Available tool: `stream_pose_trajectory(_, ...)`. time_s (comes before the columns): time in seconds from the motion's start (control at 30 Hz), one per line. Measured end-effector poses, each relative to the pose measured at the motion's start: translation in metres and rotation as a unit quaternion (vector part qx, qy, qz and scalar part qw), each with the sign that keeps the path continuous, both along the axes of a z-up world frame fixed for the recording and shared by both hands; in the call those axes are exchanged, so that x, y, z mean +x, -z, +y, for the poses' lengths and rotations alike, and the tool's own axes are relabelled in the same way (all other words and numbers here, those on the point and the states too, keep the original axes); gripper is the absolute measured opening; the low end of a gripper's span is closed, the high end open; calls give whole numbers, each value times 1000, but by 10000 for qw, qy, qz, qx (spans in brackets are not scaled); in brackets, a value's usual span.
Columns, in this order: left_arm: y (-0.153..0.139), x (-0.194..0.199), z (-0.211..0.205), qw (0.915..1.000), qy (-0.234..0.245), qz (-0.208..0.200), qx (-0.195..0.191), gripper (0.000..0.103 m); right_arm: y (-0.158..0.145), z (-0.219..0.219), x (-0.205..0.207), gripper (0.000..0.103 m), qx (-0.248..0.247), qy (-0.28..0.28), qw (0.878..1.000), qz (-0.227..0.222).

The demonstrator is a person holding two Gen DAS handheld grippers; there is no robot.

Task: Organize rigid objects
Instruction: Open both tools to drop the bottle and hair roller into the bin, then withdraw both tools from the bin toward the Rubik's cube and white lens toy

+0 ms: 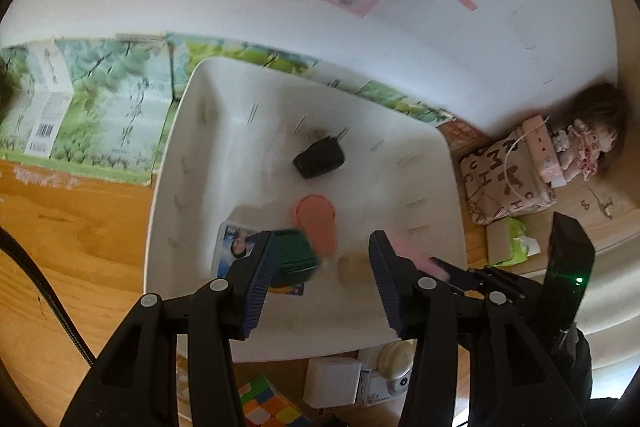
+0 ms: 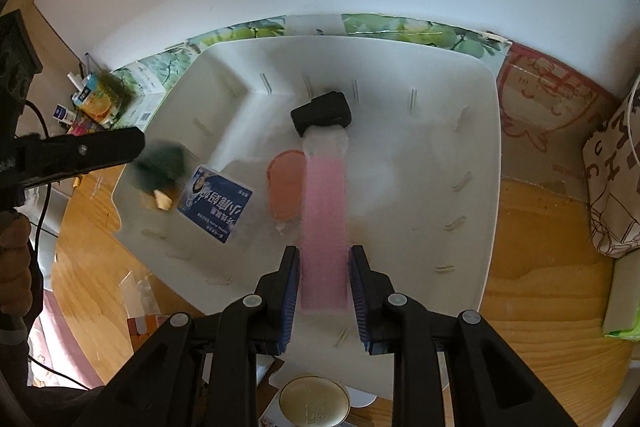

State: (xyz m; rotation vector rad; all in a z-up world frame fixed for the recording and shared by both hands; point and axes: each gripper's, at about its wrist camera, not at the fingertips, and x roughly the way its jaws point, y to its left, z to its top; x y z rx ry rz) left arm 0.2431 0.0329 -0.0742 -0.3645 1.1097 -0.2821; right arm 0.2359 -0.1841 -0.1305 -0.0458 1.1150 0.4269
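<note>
Over the white bin (image 2: 472,163), both grippers tilt steeply down.

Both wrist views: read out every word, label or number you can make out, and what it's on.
"C", "H", "M": scattered letters on the patterned bag.
Blue card: Chinese print, upside down, too blurred to read.
Green carton: barcode and print, too small to read.

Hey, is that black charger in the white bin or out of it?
In. The black charger lies on the floor of the white bin, near its far wall, in both views.
</note>
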Motion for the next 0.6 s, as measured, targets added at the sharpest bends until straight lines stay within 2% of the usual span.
stream_pose_trajectory(0.1,-6,-2,1,9998,-93,-180,51,77,0,-4,1,28,92,107,9999,-21)
stream_pose_trajectory(0.13,-8,-2,2,9997,-124,-216,44,79,0,-5,1,30,113,126,9999,-12)
stream_pose_trajectory(0.3,-12,-5,5,9994,-186,-267,78,80,-4,-9,0,54,195,214,9996,-51)
stream_pose_trajectory(0.53,-27,-18,7,9987,-241,-454,70,80,-14,-11,-8,58,209,241,9993,-185)
stream_pose_trajectory(0.6,-32,-24,6,9983,-234,-528,78,80,-19,-11,-13,63,206,246,9992,-244)
